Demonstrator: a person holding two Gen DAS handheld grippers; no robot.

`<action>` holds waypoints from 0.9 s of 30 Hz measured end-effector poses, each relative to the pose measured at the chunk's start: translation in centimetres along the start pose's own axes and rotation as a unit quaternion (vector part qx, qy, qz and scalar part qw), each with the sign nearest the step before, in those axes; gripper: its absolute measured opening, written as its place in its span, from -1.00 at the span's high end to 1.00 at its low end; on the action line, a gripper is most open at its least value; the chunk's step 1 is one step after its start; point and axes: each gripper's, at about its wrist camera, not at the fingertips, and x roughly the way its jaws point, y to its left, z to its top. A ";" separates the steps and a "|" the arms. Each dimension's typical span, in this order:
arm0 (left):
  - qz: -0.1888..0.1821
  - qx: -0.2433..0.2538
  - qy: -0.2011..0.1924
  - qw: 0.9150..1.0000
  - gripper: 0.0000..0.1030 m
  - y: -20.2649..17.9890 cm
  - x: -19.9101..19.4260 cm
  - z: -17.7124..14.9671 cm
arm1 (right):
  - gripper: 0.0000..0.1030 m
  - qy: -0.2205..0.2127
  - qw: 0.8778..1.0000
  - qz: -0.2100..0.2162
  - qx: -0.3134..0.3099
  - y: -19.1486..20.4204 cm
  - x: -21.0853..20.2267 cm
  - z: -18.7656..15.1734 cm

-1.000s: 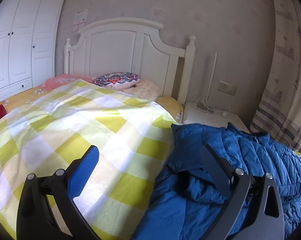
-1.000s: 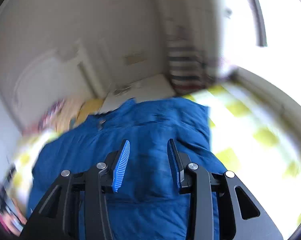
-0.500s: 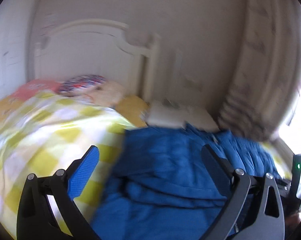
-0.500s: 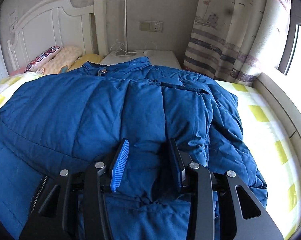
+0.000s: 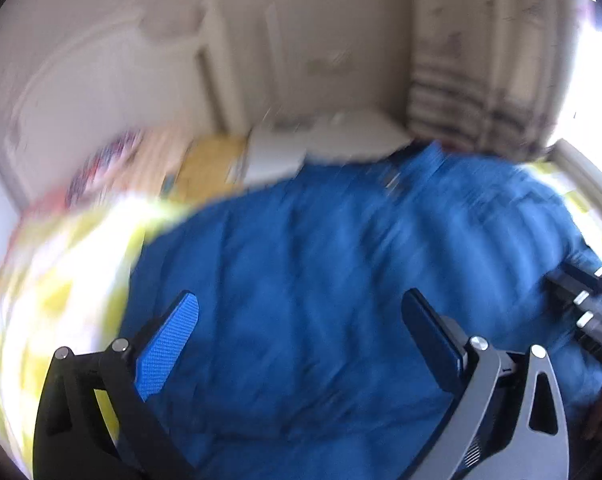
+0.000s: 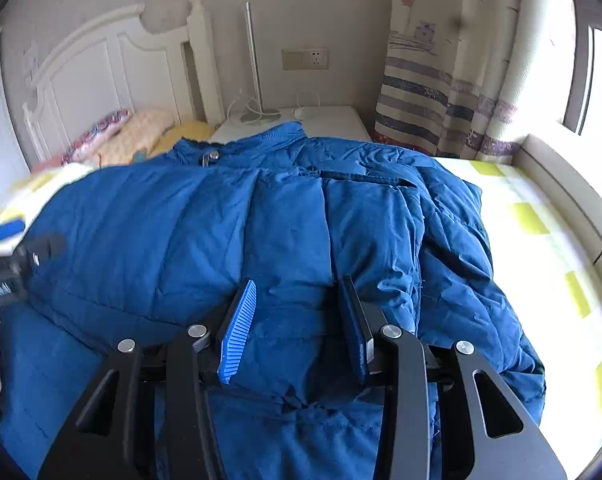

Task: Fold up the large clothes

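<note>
A large blue puffer jacket (image 6: 229,220) lies spread on the bed, collar toward the headboard. It fills the blurred left wrist view (image 5: 321,280) too. My right gripper (image 6: 297,324) is part open, its jaws astride a raised fold of the jacket; whether the pads press the fabric is unclear. My left gripper (image 5: 301,328) is wide open just above the jacket's left part and holds nothing. It also shows at the left edge of the right wrist view (image 6: 9,252). The right gripper shows at the right edge of the left wrist view (image 5: 585,304).
The bed has a yellow and white checked cover (image 6: 541,232). A white headboard (image 6: 101,64), pillows (image 6: 125,136) and a white nightstand (image 6: 321,120) with a lamp stand beyond the jacket. A striped curtain (image 6: 441,80) and a window ledge (image 6: 573,184) are at the right.
My left gripper has swung right from over the checked cover to over the jacket, still wide open. My right gripper has stayed over the jacket fold since half a second ago.
</note>
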 end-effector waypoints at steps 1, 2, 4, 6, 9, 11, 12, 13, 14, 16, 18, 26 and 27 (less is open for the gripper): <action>-0.014 0.013 -0.006 1.000 -0.96 -1.3 0.2 1.4 | 0.30 0.000 1.000 0.003 0.002 -0.1 0.0 0.0; -0.031 0.019 -0.005 0.999 -0.96 -2.5 0.8 2.6 | 0.30 0.001 1.000 0.005 0.004 -0.2 0.0 0.0; -0.041 0.022 0.009 0.999 -0.96 -4.8 3.1 4.5 | 0.30 0.001 1.000 0.004 0.003 -0.1 0.0 0.0; -0.048 0.026 0.035 0.998 -0.96 -6.5 5.8 5.3 | 0.29 0.001 1.000 0.005 0.003 -0.1 0.0 0.0; -0.041 0.032 0.087 0.995 -0.96 -8.3 10.8 3.9 | 0.28 -0.001 1.000 0.009 0.004 -0.1 -0.1 0.0; -0.053 0.025 0.073 0.996 -0.96 -7.9 10.8 3.5 | 0.27 0.001 1.000 0.012 0.005 -0.1 0.0 0.1; -0.060 0.026 0.077 0.995 -0.96 -7.4 10.5 3.6 | 0.25 0.002 1.000 0.013 0.005 -0.2 0.0 0.1; -0.070 0.027 0.074 0.994 -0.96 -6.6 9.8 3.9 | 0.23 0.002 1.000 0.015 0.005 -0.2 0.0 0.1; -0.067 0.023 0.064 0.995 -0.96 -5.8 9.5 4.2 | 0.21 0.002 1.000 0.018 0.006 -0.2 0.0 0.1; -0.035 -0.002 0.032 0.999 -0.96 -1.8 8.3 5.0 | 0.18 0.001 1.000 0.022 0.006 -0.2 -0.1 0.1; -0.005 -0.034 0.032 0.999 -0.96 2.0 8.5 5.4 | 0.11 0.001 1.000 0.025 0.005 -0.2 -0.1 0.0; -0.021 -0.101 0.112 0.988 -0.96 10.7 13.1 2.7 | 0.04 0.003 1.000 0.027 -0.009 0.4 -0.1 0.0; -0.008 -0.106 0.094 0.990 -0.95 11.1 12.0 2.8 | 0.04 0.003 1.000 0.029 -0.007 0.3 -0.1 0.0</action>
